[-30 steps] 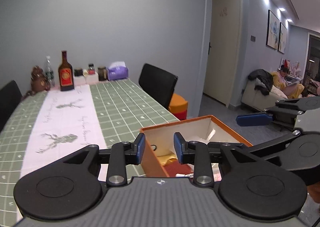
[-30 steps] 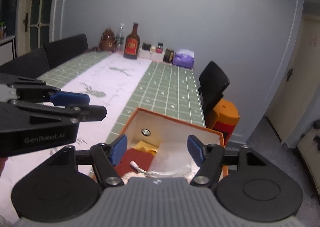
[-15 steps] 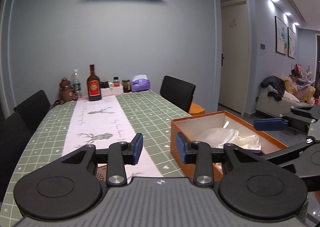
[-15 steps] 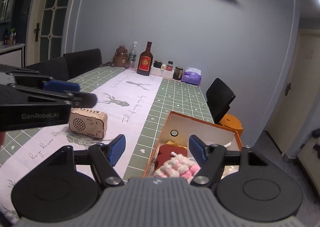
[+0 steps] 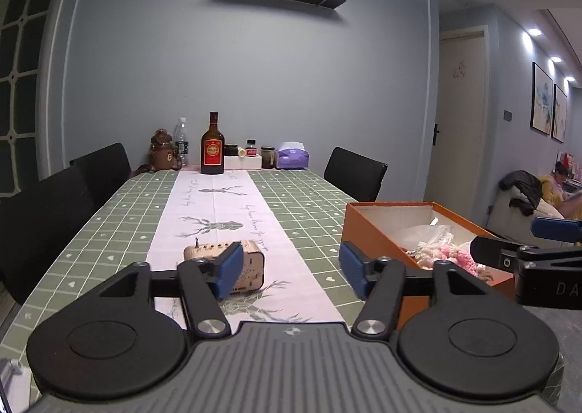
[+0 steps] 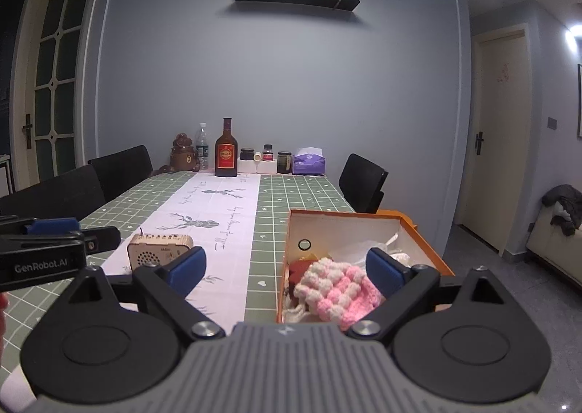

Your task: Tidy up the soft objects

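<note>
Both hand-held grippers are hovering low over the near end of the table point(image 5: 120, 216), side by side and pointing along its length. The left gripper point(image 5: 289, 269) is standing with its jaws well apart, having just been opening, and nothing is lying between its blue pads; the wooden radio point(image 5: 232, 263) is merely sitting behind its left pad on the white table runner point(image 5: 214, 202). The right gripper point(image 6: 285, 269) is spread nearly as wide as it goes, its jaws likewise having just been opening, and it is holding nothing. The orange cardboard box point(image 6: 425, 249) is resting at the table's right edge, apparently serving as the collecting place for soft things, which would explain why the knitted items are gathered there. The pink-and-white knitted piece point(image 6: 334, 291) is lying in the box's near end, low between the right jaws and closer to the right pad; whether that pad is touching it cannot be told. A crumpled clear plastic bag point(image 5: 423, 233) is lying farther back in the box.
</note>
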{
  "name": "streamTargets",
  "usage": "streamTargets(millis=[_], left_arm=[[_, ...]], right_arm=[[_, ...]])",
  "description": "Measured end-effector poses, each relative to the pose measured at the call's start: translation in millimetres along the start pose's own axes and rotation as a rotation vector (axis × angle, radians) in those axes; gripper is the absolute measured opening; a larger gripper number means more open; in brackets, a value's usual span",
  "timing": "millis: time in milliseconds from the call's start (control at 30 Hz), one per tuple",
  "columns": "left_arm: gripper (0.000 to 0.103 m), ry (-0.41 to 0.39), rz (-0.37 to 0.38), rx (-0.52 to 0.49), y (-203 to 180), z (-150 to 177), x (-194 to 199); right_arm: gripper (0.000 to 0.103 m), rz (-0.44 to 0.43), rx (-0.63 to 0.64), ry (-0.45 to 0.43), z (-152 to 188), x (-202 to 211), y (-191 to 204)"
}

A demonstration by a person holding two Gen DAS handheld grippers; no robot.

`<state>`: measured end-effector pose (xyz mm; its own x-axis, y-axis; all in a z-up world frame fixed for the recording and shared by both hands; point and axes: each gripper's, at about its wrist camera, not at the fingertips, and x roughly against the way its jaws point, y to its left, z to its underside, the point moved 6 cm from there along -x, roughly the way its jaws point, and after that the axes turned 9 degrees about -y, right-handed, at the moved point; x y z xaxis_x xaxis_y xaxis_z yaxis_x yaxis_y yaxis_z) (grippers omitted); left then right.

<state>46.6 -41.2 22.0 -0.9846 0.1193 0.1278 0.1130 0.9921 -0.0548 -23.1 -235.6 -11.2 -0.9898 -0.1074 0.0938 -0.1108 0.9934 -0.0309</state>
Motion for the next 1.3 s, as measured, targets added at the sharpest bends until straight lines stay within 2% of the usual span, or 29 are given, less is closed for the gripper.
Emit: streamTargets(millis=[67,133,333,567,667,900,1300], left_arm=[[0.076,0.003,-0.006,-0.008,1.5,7.0,4.0],[0.089,-0.001,-0.024,-0.024,1.4,13.0,7.5],[0.091,-0.016,-0.091,-0.066,4.0,27.7,13.3],[0.093,0.035,-0.073,0.001,7.1,42.0,12.7],[0.103,0.031,-0.092,-0.017,3.6,47.8,16.5],[0.103,0.058,-0.13,-0.016,6.3,58.6,14.9],[0.103,0.088,-0.127,-0.014,4.4,66.7,13.9]], right_arm=[[0.095,0.007,0.006,0.007,9.2,2.7,2.8],[0.096,0.007,0.003,0.014,18.1,4.3,5.8],[0.098,0.005,-0.021,0.023,33.2,3.9,9.6],[0.1,0.014,-0.007,0.05,46.5,-0.6,13.2],[0.1,0.031,0.0,0.068,56.7,-1.1,12.8],[0.1,0.05,-0.046,0.108,72.6,-5.7,9.3],[0.1,0.067,-0.063,0.106,77.3,-3.2,8.9]])
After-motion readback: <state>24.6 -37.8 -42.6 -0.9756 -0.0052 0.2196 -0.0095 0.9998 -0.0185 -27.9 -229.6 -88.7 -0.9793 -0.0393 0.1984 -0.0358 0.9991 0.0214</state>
